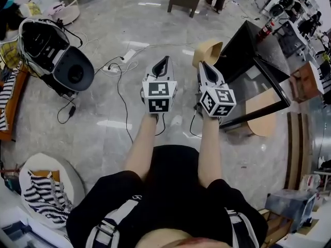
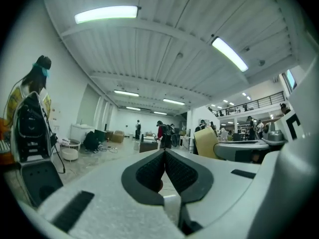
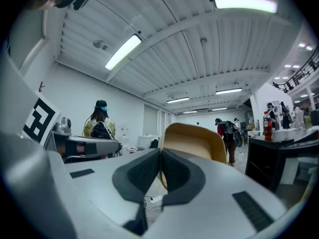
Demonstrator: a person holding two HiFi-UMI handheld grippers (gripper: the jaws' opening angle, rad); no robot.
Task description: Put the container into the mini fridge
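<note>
The black mini fridge (image 1: 247, 44) stands on the floor at the right of the head view, its glass door (image 1: 257, 88) swung open toward me; its dark side also shows in the right gripper view (image 3: 279, 166). I hold both grippers side by side at chest height, pointing forward. My left gripper (image 1: 164, 61) is shut with nothing in it, its pads (image 2: 175, 169) pressed together. My right gripper (image 1: 202, 65), just left of the fridge door, is likewise shut and empty, pads (image 3: 174, 171) meeting. I cannot pick out a container near either gripper.
A tan chair (image 1: 207, 50) stands just beyond the right gripper. Cables and a power strip (image 1: 121, 61) lie on the floor ahead. A black and white machine (image 1: 51, 53) sits at the left, a basket of striped cloth (image 1: 45, 192) at lower left, a clear plastic box (image 1: 292, 203) at lower right.
</note>
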